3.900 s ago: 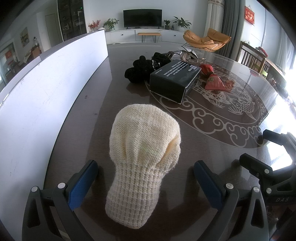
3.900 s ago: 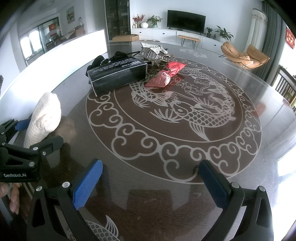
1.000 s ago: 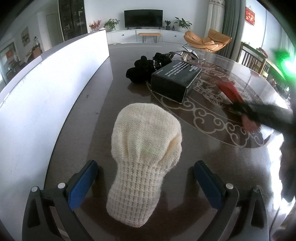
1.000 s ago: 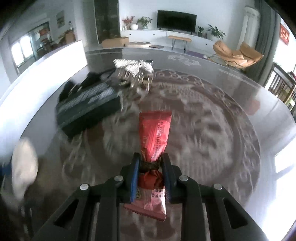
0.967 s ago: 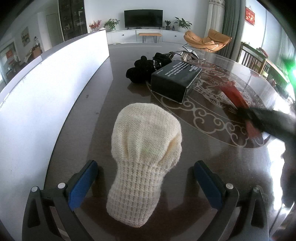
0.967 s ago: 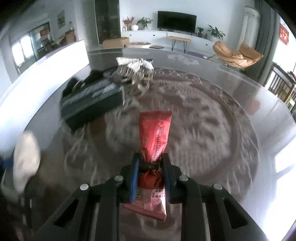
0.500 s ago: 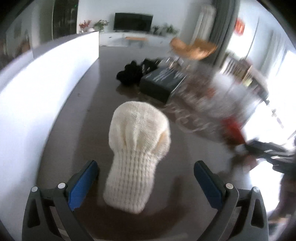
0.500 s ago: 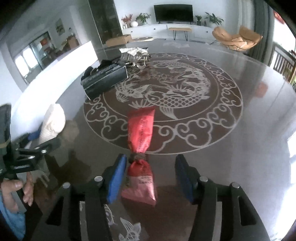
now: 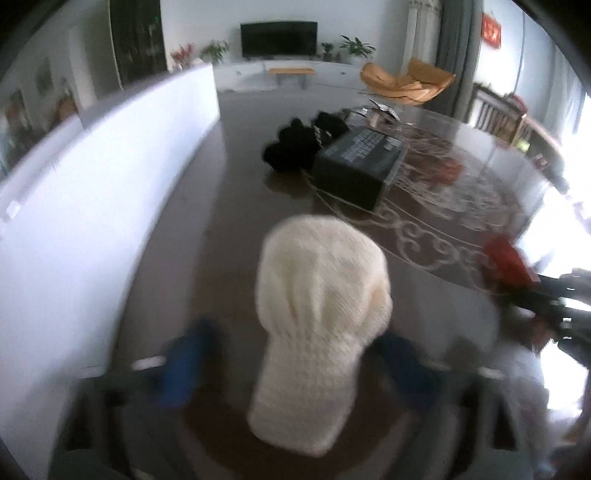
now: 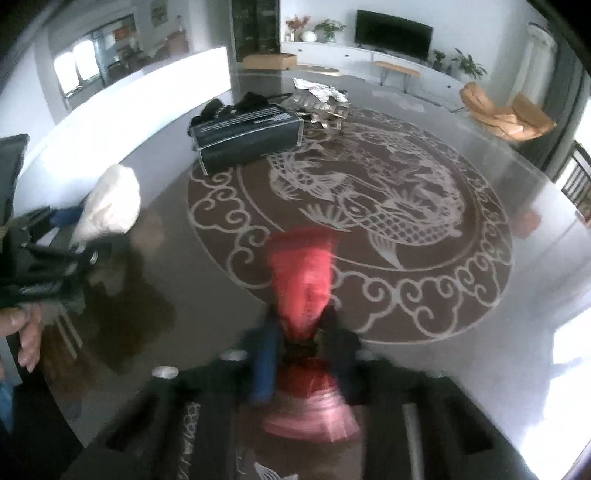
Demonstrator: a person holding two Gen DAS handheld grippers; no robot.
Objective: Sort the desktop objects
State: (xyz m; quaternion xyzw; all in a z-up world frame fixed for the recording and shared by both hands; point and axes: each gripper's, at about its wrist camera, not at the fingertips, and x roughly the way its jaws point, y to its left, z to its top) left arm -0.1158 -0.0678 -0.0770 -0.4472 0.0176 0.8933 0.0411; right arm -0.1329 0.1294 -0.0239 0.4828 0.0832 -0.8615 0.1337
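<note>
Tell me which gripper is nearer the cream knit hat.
Left. The left gripper straddles the cream knit hat, jaws closing; the right gripper, off to its side, clamps a red packet.

A dark television [image 9: 279,34] is hanging on the far wall above a long white cabinet [image 9: 295,75], with potted plants [image 9: 356,44] sitting at either end of it. An orange lounge chair [image 9: 406,83] is standing beyond the counter [image 10: 517,332], whose glossy brown top is carrying a pale fish-and-scroll pattern [image 10: 369,206]. A long white panel [image 9: 92,177] is running along one side of the counter. Grey curtains [image 9: 448,51] are hanging near a red wall ornament [image 9: 491,29], and wooden chairs [image 9: 491,114] are standing by the bright window side.
</note>
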